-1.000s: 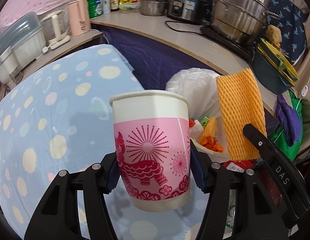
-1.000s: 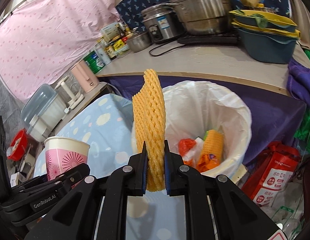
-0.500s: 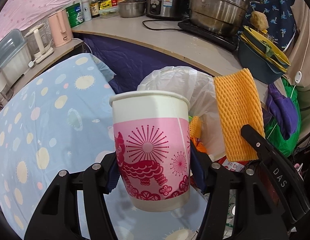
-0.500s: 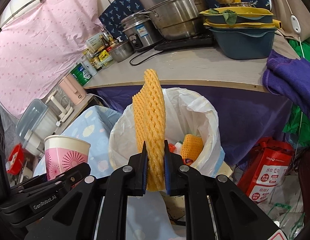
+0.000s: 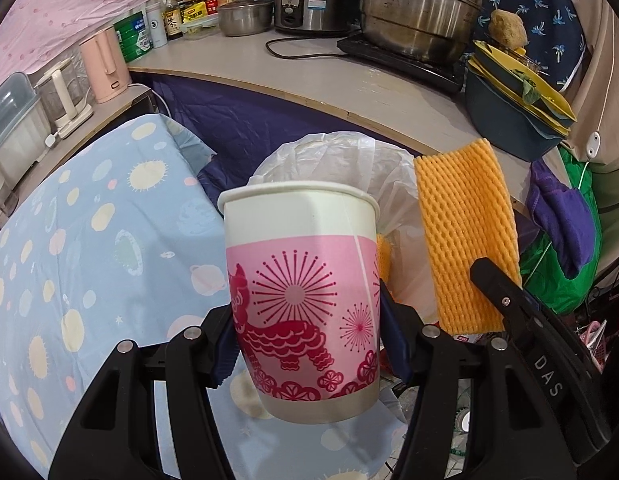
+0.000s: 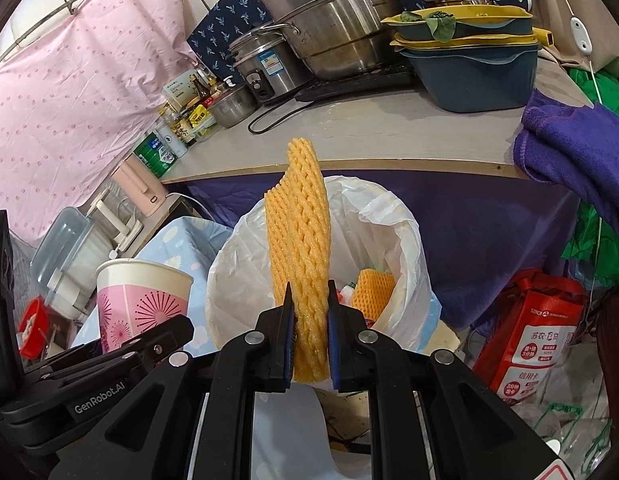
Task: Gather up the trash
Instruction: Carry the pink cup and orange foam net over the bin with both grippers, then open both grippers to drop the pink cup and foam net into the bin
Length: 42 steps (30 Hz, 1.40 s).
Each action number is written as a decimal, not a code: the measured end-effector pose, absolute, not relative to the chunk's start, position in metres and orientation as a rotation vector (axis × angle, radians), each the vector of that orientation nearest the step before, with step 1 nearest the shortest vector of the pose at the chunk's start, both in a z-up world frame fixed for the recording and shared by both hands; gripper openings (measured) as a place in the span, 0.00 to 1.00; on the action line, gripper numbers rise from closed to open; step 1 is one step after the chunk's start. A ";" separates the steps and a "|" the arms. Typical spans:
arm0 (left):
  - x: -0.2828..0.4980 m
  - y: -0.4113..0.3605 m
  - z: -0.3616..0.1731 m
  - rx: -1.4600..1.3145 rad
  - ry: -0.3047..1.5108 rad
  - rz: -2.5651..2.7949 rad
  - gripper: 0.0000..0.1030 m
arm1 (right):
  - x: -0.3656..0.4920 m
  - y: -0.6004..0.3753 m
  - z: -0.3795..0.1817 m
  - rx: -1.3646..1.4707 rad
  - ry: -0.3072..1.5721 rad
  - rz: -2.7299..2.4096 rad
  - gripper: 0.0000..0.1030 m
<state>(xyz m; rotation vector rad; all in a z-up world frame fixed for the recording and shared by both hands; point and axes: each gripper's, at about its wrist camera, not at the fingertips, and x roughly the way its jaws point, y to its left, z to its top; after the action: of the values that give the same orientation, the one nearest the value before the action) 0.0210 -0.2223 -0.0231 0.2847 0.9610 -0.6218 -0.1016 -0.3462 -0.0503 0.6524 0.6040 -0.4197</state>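
My left gripper (image 5: 305, 336) is shut on a white paper cup with a pink and red print (image 5: 301, 292), held upright in front of the white-lined trash bin (image 5: 325, 160). My right gripper (image 6: 311, 340) is shut on an orange foam fruit net (image 6: 299, 248), held upright just before the bin's opening (image 6: 393, 216). The bin holds another orange net (image 6: 371, 288) and wrappers. The cup (image 6: 137, 296) shows left of the bin in the right wrist view, and the net (image 5: 465, 236) shows right of the cup in the left wrist view.
A table with a blue dotted cloth (image 5: 89, 240) lies left of the bin. Behind it a counter (image 5: 349, 84) carries steel pots (image 5: 421, 4), a rice cooker, bottles and stacked basins (image 6: 473, 64). A purple towel (image 6: 573, 148) hangs at right above a red bag (image 6: 537, 328).
Both grippers have moved closer to the bin with their loads. The bin now looks larger and its opening sits right behind the net.
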 end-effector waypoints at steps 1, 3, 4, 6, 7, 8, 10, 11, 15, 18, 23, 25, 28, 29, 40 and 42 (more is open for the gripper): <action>0.021 -0.224 -0.023 0.288 0.960 -0.623 0.55 | -0.102 -0.346 -0.050 0.654 0.604 -0.420 0.12; 0.022 -0.227 -0.024 0.289 0.962 -0.626 0.55 | -0.101 -0.347 -0.051 0.653 0.605 -0.420 0.12; 0.024 -0.228 -0.025 0.288 0.964 -0.628 0.55 | -0.100 -0.349 -0.052 0.652 0.607 -0.423 0.12; 0.026 -0.233 -0.026 0.290 0.966 -0.632 0.55 | -0.097 -0.352 -0.055 0.655 0.616 -0.427 0.13; 0.027 -0.235 -0.027 0.293 0.967 -0.632 0.55 | -0.096 -0.354 -0.057 0.657 0.624 -0.429 0.13; 0.028 -0.237 -0.028 0.294 0.968 -0.633 0.55 | -0.094 -0.355 -0.059 0.660 0.631 -0.431 0.13; 0.030 -0.241 -0.030 0.296 0.972 -0.633 0.55 | -0.090 -0.357 -0.062 0.667 0.645 -0.432 0.13; 0.032 -0.243 -0.031 0.297 0.974 -0.633 0.55 | -0.088 -0.358 -0.062 0.669 0.649 -0.431 0.13; 0.036 -0.250 -0.036 0.297 0.985 -0.636 0.55 | -0.080 -0.360 -0.065 0.670 0.664 -0.432 0.14; 0.039 -0.253 -0.037 0.300 0.985 -0.637 0.55 | -0.077 -0.360 -0.065 0.668 0.667 -0.436 0.17; 0.044 -0.255 -0.038 0.287 0.989 -0.632 0.56 | -0.077 -0.361 -0.063 0.668 0.651 -0.452 0.21; 0.047 -0.254 -0.038 0.285 0.991 -0.624 0.57 | -0.077 -0.362 -0.062 0.674 0.643 -0.459 0.28; 0.050 -0.252 -0.037 0.277 0.987 -0.615 0.63 | -0.079 -0.364 -0.059 0.679 0.632 -0.465 0.31; 0.050 -0.252 -0.036 0.275 0.985 -0.616 0.64 | -0.079 -0.364 -0.058 0.677 0.631 -0.464 0.32; 0.047 -0.240 -0.030 0.260 0.970 -0.604 0.69 | -0.083 -0.354 -0.042 0.644 0.600 -0.464 0.39; 0.047 -0.236 -0.028 0.250 0.967 -0.601 0.69 | -0.083 -0.351 -0.039 0.635 0.595 -0.463 0.41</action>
<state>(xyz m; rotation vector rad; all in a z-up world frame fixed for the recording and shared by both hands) 0.0474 -0.2361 -0.0276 0.2499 0.9672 -0.6013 -0.0827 -0.3510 -0.0385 0.6348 0.5950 -0.4626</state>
